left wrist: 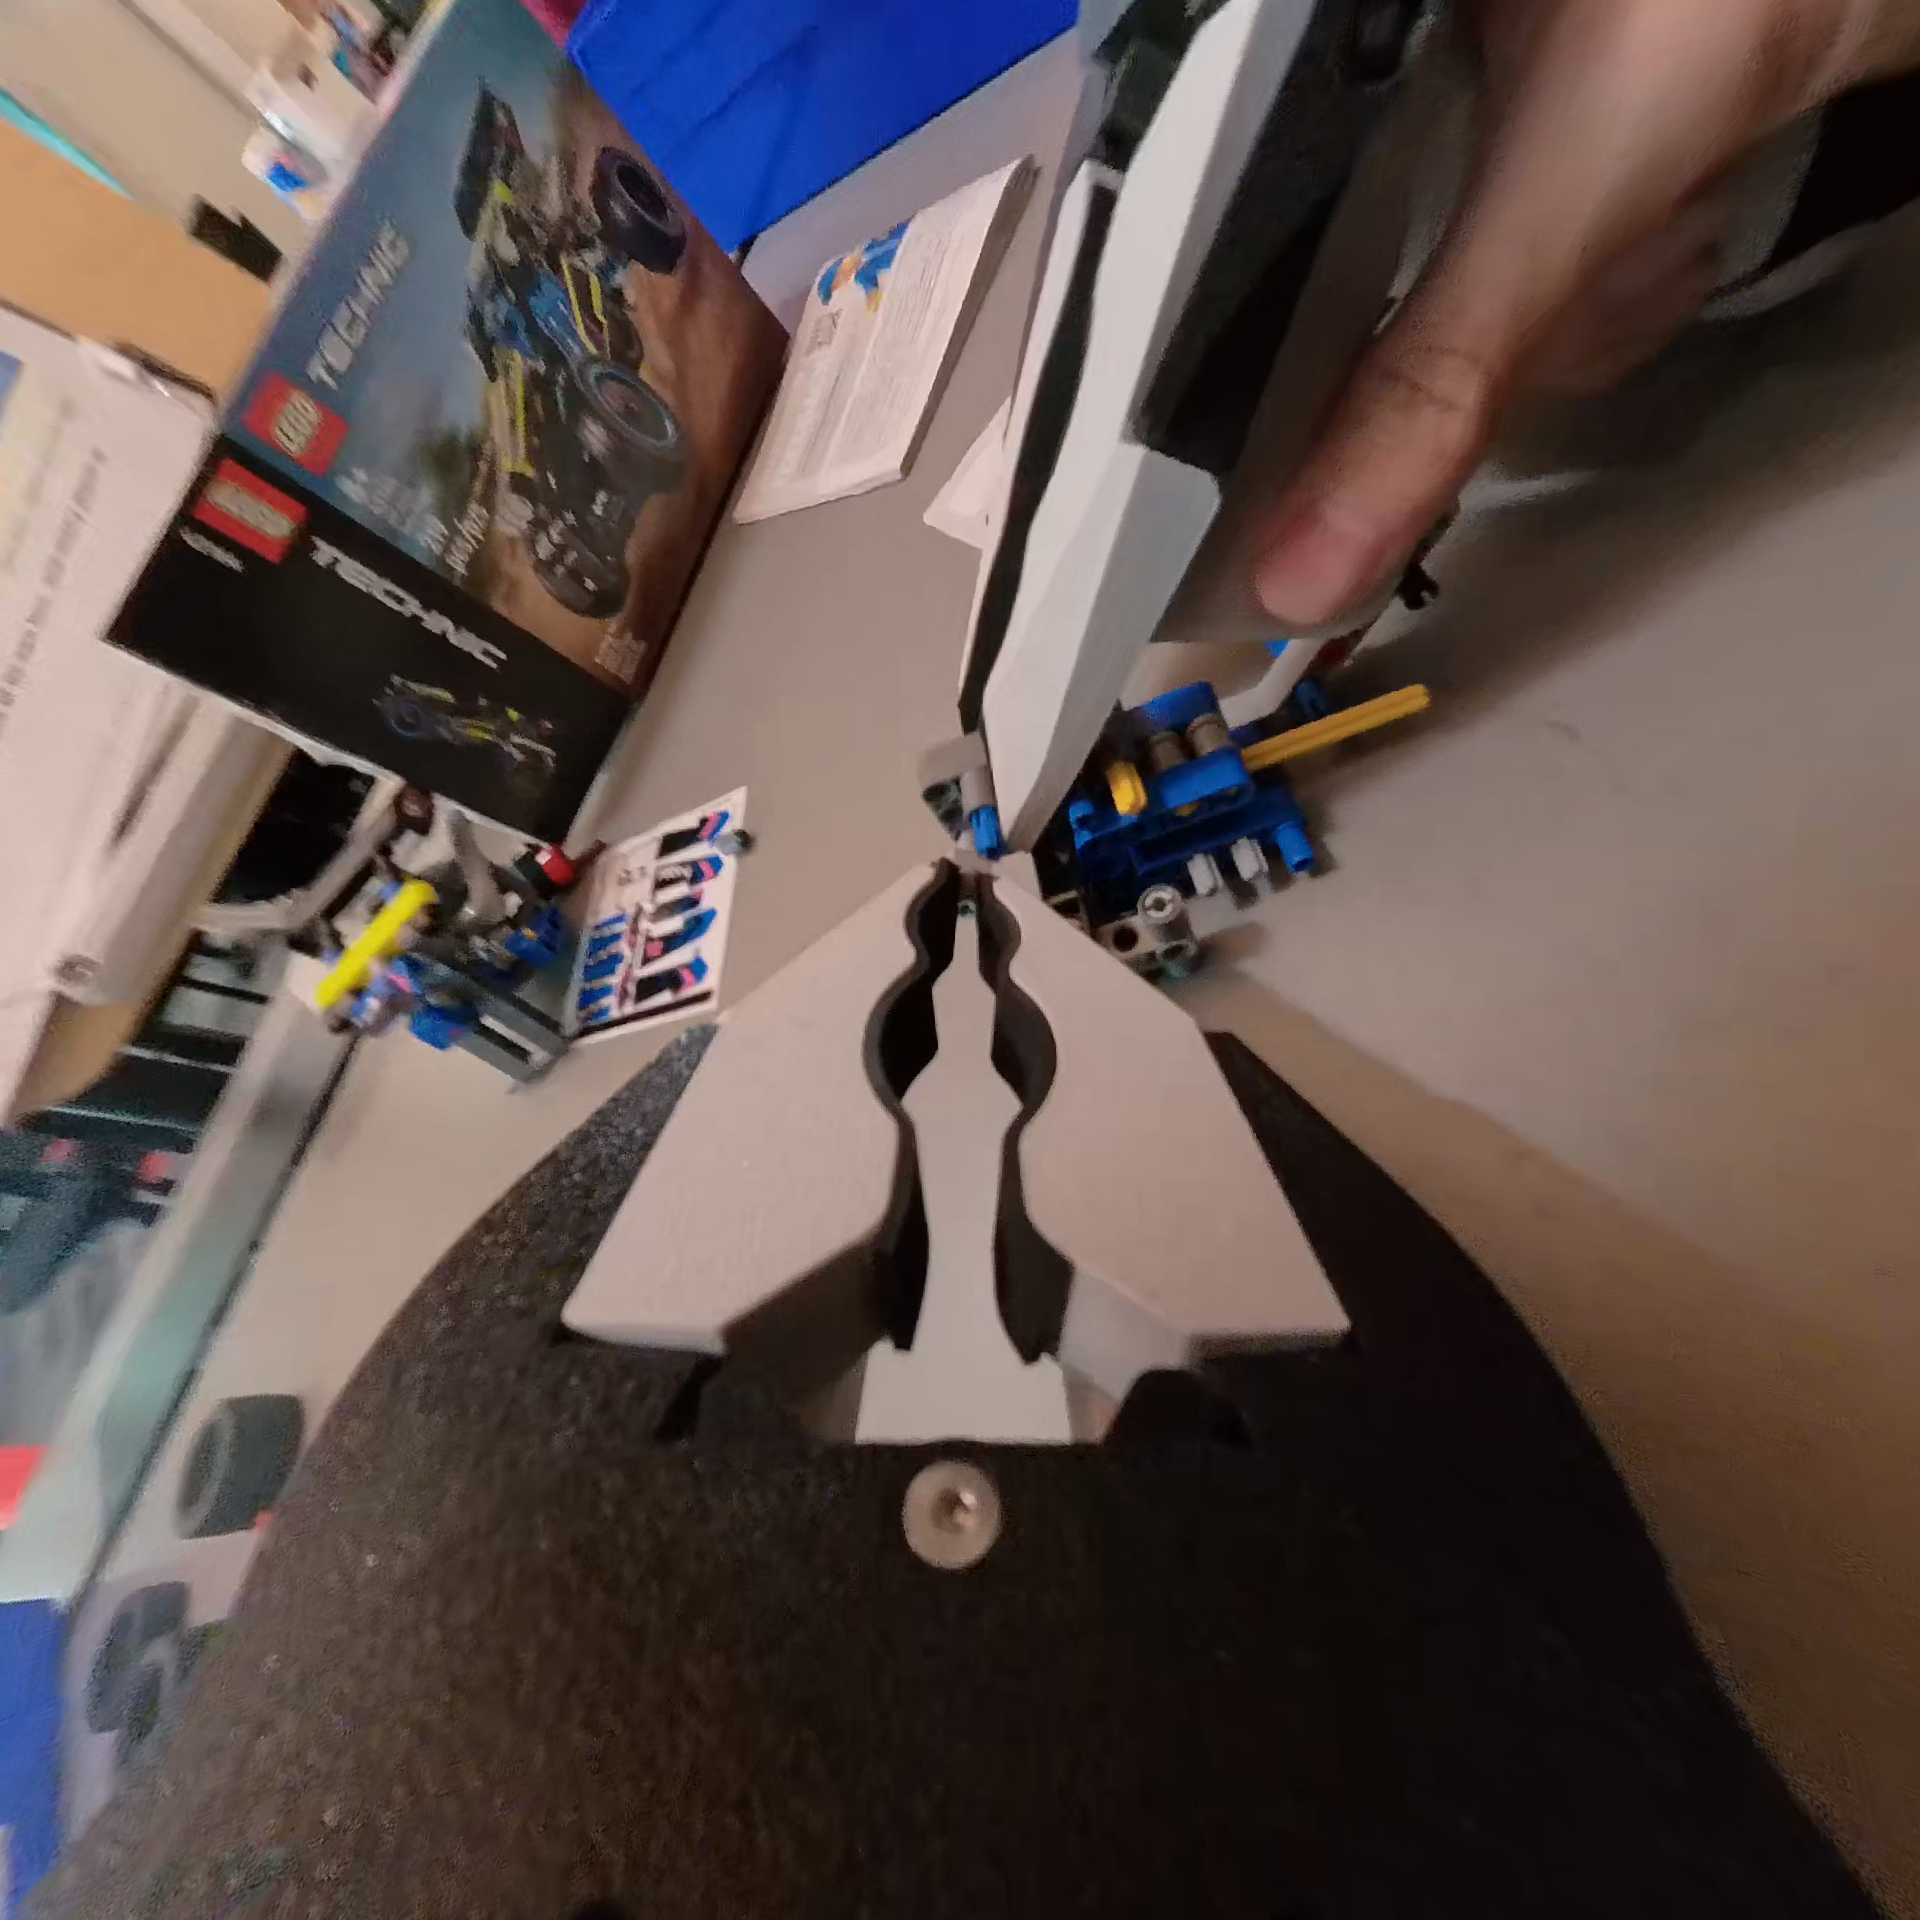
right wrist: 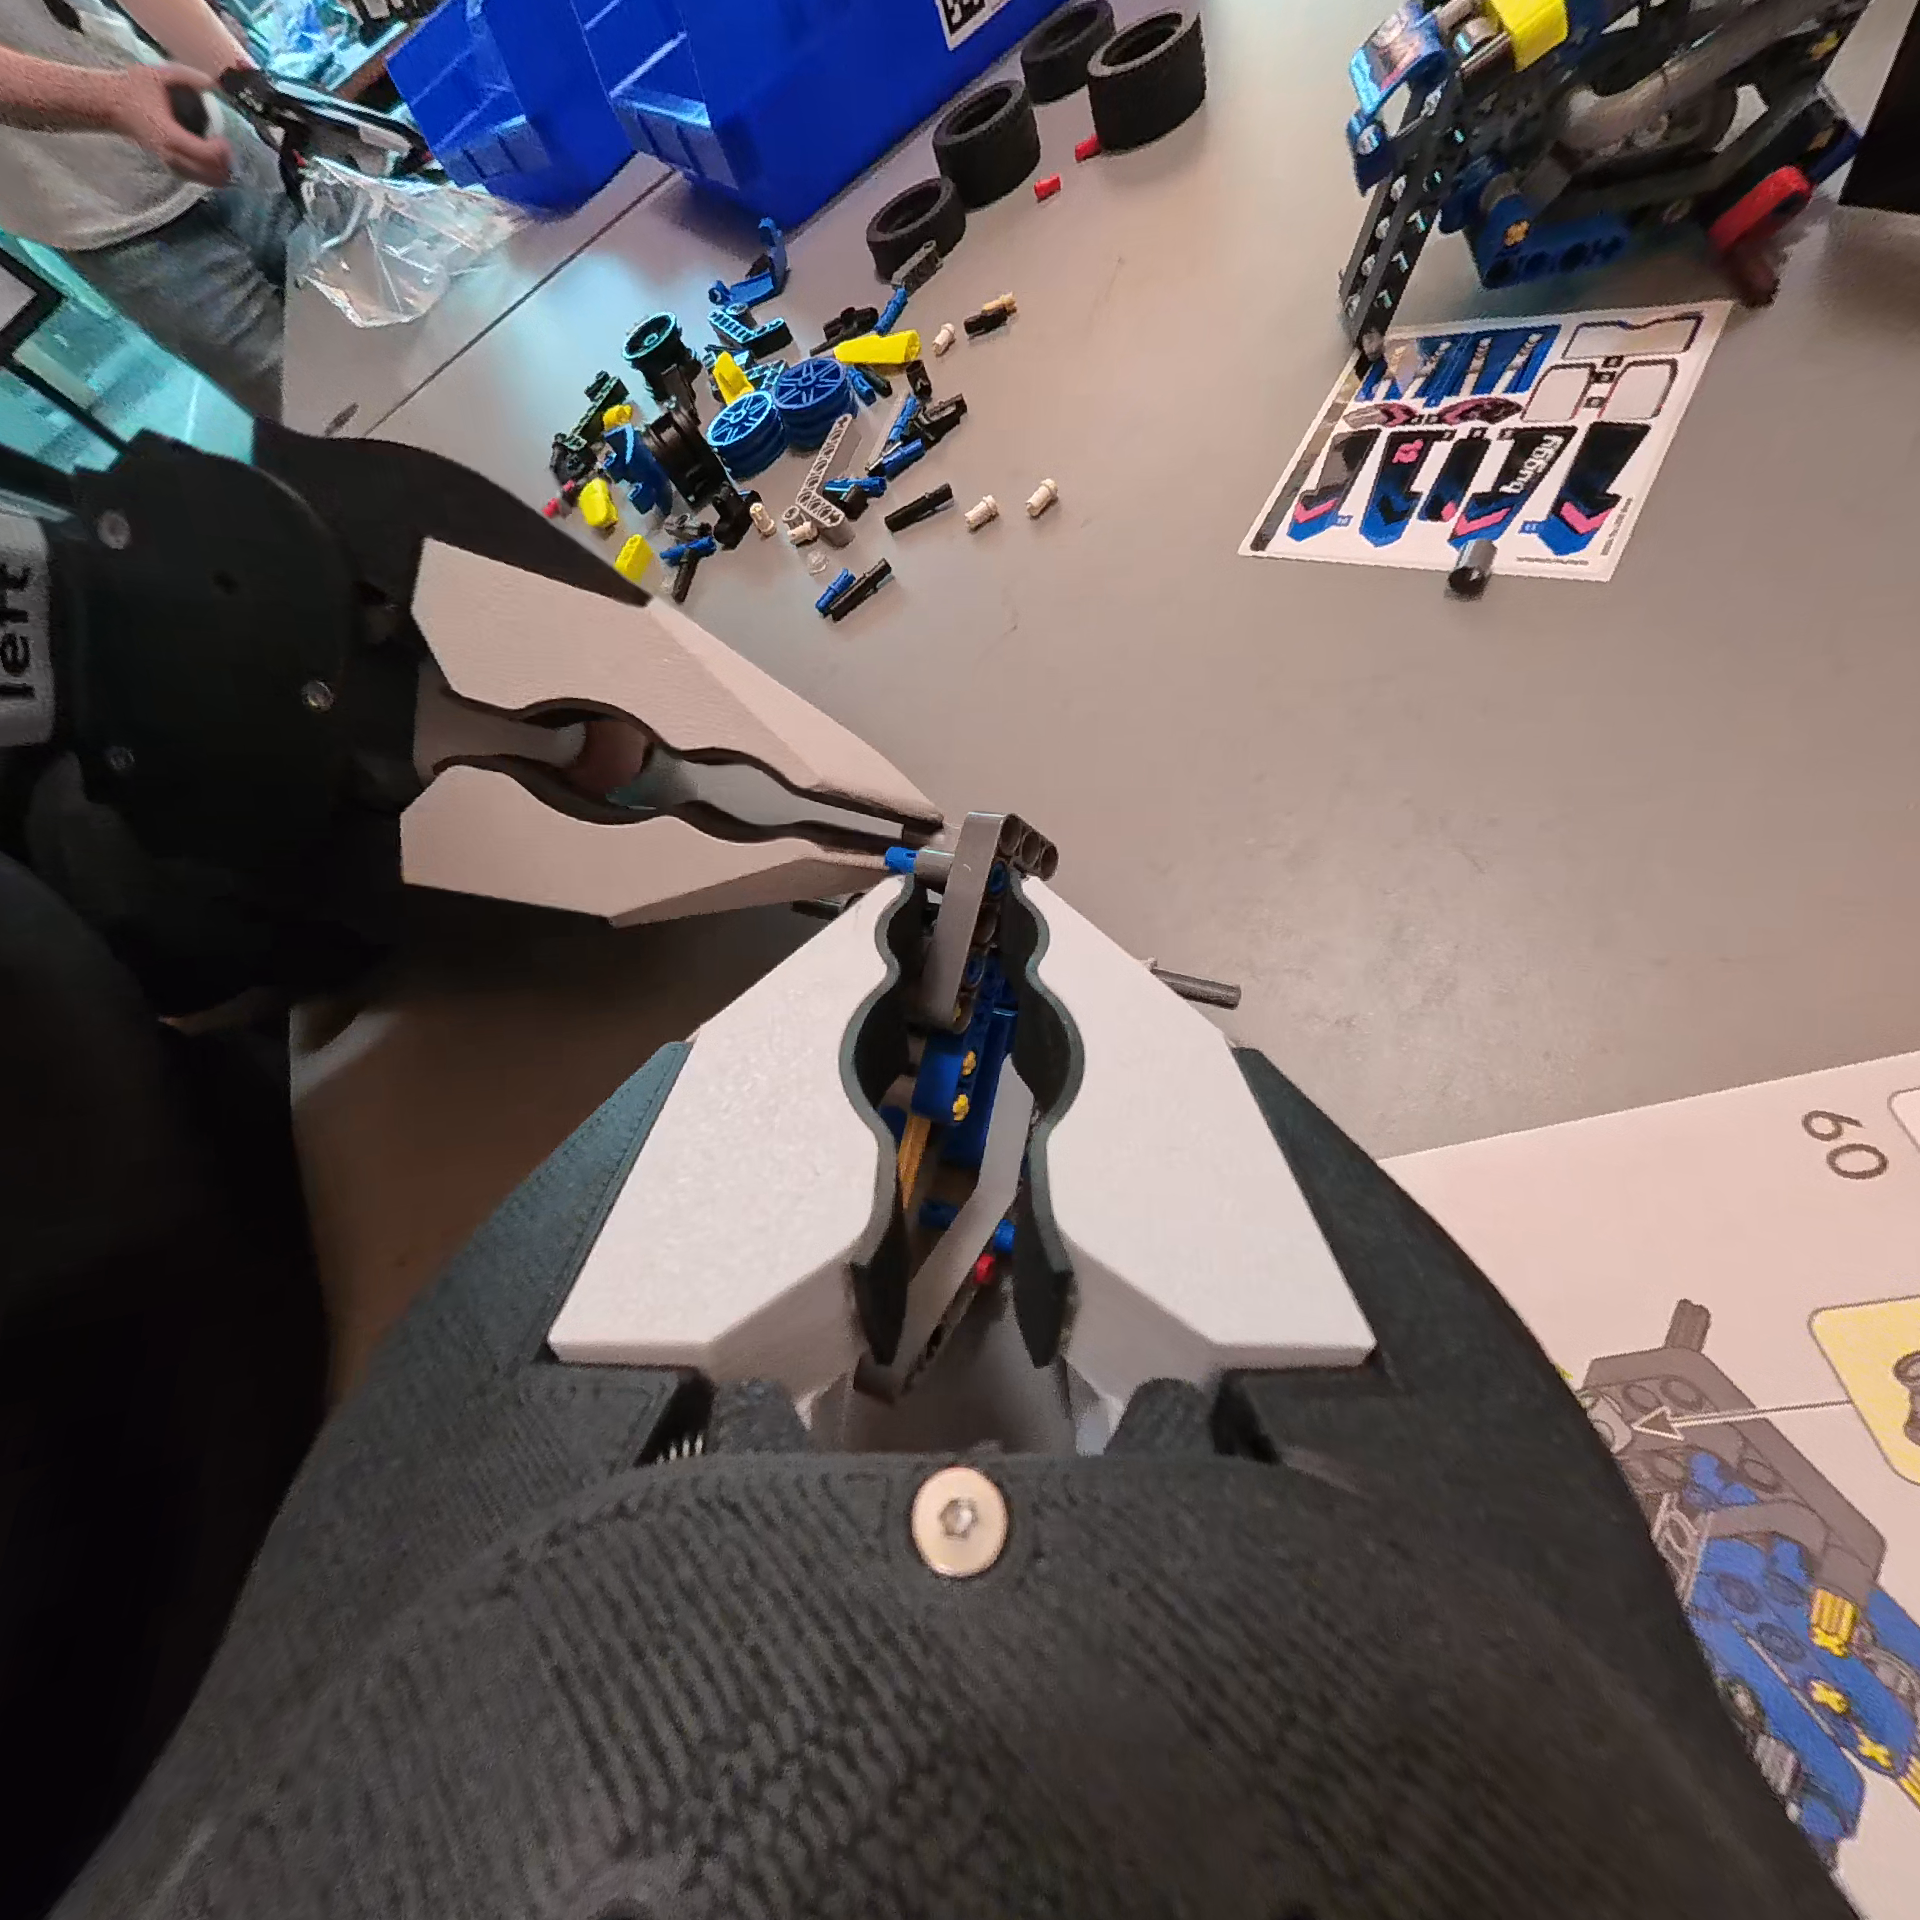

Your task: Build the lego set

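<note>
The right claw (right wrist: pixel 971 883) is clamped on a small blue-and-grey Technic sub-assembly of beams and pins (right wrist: pixel 961 1049), which sits deep between its two white fingers. In the left wrist view the same sub-assembly (left wrist: pixel 1184 810) shows below the right claw (left wrist: pixel 997 821), held close above the grey desk (left wrist: pixel 1558 1039), with a thin yellow axle (left wrist: pixel 1340 722) projecting from one side.

The left claw (right wrist: pixel 920 836) is closed to a narrow slit. Its tips meet the top end of the grey angled beam (right wrist: pixel 977 914), beside a short blue pin (right wrist: pixel 902 858). A very small part appears between the tips, but it is too small to identify.

Handling, as a judgement: the sub-assembly is light and stiff, made of hard smooth plastic. Friction-fit pins can pull loose under twisting load. Grip across the flat beam faces, as the right claw does, not on the protruding axle or pin ends.

Orientation: the long axis of the sub-assembly runs along the right claw's fingers. The grey beam end points forward out of the tips, toward the left claw.

Loose parts (right wrist: pixel 769 436), four black rubber tyres (right wrist: pixel 987 130), a printed sticker sheet (right wrist: pixel 1486 447), a larger partly built blue vehicle chassis (right wrist: pixel 1579 135) and an open instruction booklet (right wrist: pixel 1714 1455) lie on the desk.
</note>
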Demonstrator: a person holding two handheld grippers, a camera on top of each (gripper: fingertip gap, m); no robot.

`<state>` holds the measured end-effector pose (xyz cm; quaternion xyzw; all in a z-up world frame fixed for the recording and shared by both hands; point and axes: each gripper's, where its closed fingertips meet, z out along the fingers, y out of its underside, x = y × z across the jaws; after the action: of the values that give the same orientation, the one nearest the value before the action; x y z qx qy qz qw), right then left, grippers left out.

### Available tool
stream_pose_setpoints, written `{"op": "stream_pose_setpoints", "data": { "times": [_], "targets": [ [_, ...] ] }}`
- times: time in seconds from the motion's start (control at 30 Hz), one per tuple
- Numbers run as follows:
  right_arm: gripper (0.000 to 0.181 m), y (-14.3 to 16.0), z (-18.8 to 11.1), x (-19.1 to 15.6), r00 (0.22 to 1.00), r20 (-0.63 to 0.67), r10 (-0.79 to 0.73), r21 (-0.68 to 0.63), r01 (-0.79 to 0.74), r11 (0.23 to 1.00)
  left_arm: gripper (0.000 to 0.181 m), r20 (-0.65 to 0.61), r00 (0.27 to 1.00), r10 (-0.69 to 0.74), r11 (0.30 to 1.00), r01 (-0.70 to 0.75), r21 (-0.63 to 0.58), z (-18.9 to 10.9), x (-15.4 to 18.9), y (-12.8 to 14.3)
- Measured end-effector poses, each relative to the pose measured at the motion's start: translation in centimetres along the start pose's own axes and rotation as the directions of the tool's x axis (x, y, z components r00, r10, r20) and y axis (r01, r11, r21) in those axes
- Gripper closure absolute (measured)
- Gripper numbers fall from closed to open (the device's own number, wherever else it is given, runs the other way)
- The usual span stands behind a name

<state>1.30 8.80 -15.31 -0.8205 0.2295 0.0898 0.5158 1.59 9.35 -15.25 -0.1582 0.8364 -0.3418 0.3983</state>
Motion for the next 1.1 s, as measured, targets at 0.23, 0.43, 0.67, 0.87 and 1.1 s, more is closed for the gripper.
{"op": "stream_pose_setpoints", "data": {
  "times": [0.23,0.43,0.67,0.87,1.1],
  "targets": [
    [0.168,0.0,0.1,0.0,0.999,0.042,0.034,-0.007,-0.034,0.999,0.181,-0.095,0.992,-0.084,0.995,0.089,0.053,0.2,0.3,-0.2],
    [0.167,-0.1,0.0,0.1,0.994,0.075,0.077,-0.006,-0.077,0.997,0.181,-0.172,0.980,-0.102,0.994,0.107,0.020,0.2,0.4,0.9],
    [0.167,-0.2,-0.2,0.4,0.989,0.088,0.117,0.005,-0.118,0.993,0.181,-0.349,0.923,-0.164,0.979,0.196,0.056,-1.0,-0.6,2.0],
    [0.168,-0.2,-0.3,0.3,0.989,0.098,0.113,0.001,-0.114,0.994,0.161,-0.479,0.866,-0.139,0.990,0.129,-0.054,0.4,-2.1,4.6],
    [0.168,0.0,-0.5,0.1,0.987,0.123,0.102,-0.013,-0.101,0.995,0.154,-0.678,0.691,0.251,0.967,-0.211,0.142,1.9,-1.8,4.5]
  ]
}}
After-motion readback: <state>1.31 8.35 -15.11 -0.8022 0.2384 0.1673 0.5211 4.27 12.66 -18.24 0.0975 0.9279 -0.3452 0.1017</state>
